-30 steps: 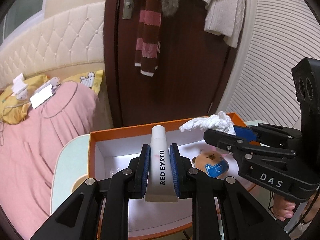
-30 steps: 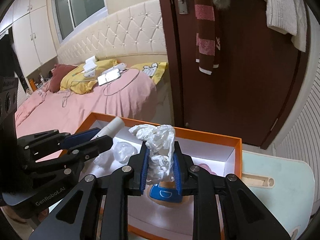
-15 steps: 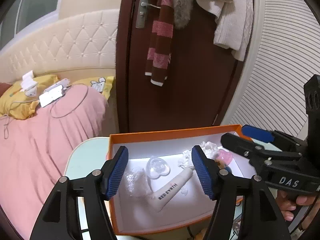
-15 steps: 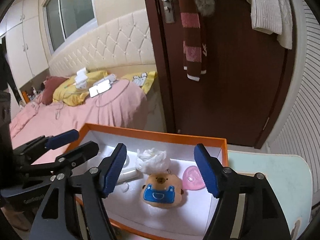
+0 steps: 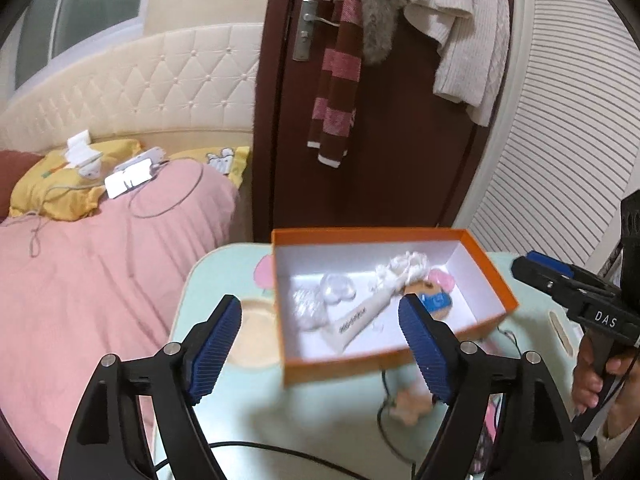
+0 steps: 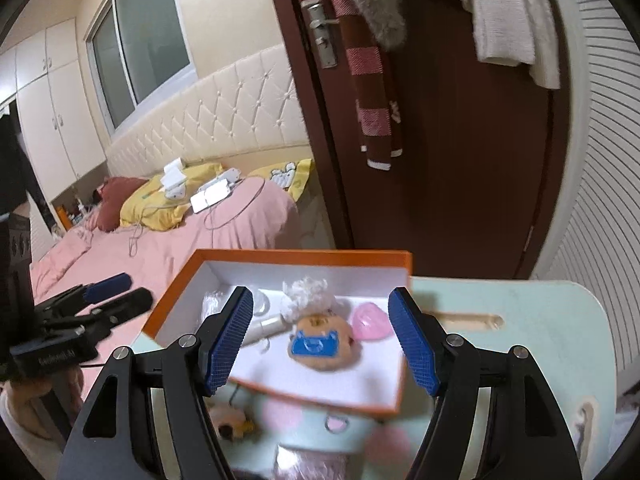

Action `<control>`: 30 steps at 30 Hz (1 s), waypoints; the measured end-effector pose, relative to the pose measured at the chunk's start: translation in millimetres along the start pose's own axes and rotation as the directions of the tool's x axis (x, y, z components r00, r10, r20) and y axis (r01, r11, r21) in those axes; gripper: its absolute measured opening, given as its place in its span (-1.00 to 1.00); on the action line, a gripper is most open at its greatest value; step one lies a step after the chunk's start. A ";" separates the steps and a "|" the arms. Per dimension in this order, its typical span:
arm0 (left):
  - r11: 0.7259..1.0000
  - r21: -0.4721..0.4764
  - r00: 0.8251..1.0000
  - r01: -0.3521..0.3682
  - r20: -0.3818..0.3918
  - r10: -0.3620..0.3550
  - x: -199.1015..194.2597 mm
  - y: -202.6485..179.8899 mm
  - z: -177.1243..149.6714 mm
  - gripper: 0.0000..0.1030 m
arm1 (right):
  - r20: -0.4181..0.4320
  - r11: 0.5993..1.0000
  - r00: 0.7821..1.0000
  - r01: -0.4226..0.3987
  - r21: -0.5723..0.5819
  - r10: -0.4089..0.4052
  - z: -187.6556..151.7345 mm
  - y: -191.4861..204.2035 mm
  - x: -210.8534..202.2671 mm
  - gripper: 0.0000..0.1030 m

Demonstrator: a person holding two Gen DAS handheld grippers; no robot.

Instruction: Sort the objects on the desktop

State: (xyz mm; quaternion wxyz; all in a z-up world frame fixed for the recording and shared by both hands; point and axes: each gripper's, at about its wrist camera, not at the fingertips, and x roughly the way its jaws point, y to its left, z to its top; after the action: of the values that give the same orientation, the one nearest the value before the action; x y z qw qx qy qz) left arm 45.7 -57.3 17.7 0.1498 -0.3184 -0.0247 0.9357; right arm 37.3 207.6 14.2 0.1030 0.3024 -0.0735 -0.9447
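An orange box (image 5: 492,276) with a white inside stands on the pale green table (image 5: 224,276). In it lie a white tube (image 5: 360,316), a crumpled tissue (image 5: 400,268), a plush bear with a blue bib (image 5: 434,300), a pink heart (image 5: 440,280) and clear plastic pieces (image 5: 338,288). My left gripper (image 5: 319,304) hangs open and empty, back from the box's near wall. My right gripper (image 6: 320,296) is open and empty too, above the box rim (image 6: 304,256), with the bear (image 6: 320,344), the tissue (image 6: 308,296) and the tube (image 6: 266,326) beyond it.
A small plush toy (image 5: 412,400) and a black cable (image 5: 384,432) lie on the table in front of the box. A pink bed (image 5: 80,260) is to the left. Behind stands a dark door (image 5: 400,140) hung with clothes. A hand (image 5: 592,380) holds the right gripper (image 5: 538,270).
Both grippers opened: the left let go of the tube, the right of the tissue, and both now lie in the box. Both grippers then drew back and up from the box.
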 end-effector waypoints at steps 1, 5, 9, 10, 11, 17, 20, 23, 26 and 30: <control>1.000 0.000 1.000 -0.002 -0.003 0.002 -4.5 0.7 -4.2 0.57 | -0.003 1.000 1.000 0.008 -0.004 -0.008 -4.3 -1.9 -5.6 0.38; 1.000 -0.007 0.999 0.003 -0.043 -0.003 -15.7 -2.2 -29.4 0.57 | -0.036 1.000 0.999 0.028 -0.004 -0.028 -28.5 -9.8 -23.9 0.38; 1.000 -0.001 0.994 -0.009 -0.105 0.008 -10.9 -9.9 -56.6 0.57 | -0.094 0.999 0.995 0.043 0.016 -0.041 -58.9 -15.5 -29.7 0.38; 1.000 0.002 0.992 -0.014 -0.122 0.015 -8.5 -11.8 -63.2 0.57 | -0.110 0.999 0.993 0.048 0.023 -0.045 -67.0 -17.2 -30.4 0.38; 1.000 0.006 0.990 -0.021 -0.141 0.022 -5.6 -13.7 -69.8 0.57 | -0.129 0.998 0.990 0.057 0.031 -0.053 -75.6 -18.8 -30.5 0.38; 0.997 0.026 0.972 -0.066 -0.226 0.070 13.4 -18.1 -94.0 0.57 | -0.194 0.991 0.973 0.132 0.009 -0.128 -107.1 -16.3 -32.5 0.38; 0.995 0.031 0.968 -0.092 -0.233 0.097 19.7 -19.0 -101.7 0.60 | -0.223 0.987 0.961 0.161 -0.015 -0.160 -114.1 -11.9 -25.9 0.38; 0.989 0.064 0.964 -0.135 -0.220 0.146 22.9 -22.8 -107.8 0.79 | -0.238 0.977 0.948 0.205 -0.052 -0.211 -120.9 -7.6 -20.0 0.38; 0.988 0.056 0.969 -0.146 -0.191 0.154 23.9 -22.7 -113.8 0.99 | -0.228 0.972 0.945 0.222 -0.077 -0.234 -125.7 -5.0 -20.3 0.38; 0.986 0.053 0.977 -0.158 -0.139 0.163 21.2 -23.4 -119.6 1.00 | -0.211 0.967 0.944 0.236 -0.098 -0.252 -130.4 -2.2 -18.0 0.66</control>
State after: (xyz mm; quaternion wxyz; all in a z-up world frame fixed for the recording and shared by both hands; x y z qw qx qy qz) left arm 108.1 -34.5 -86.7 0.0817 -0.3822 0.0312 0.9199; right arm 127.7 204.0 -81.4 0.0036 0.4089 0.0105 -0.9125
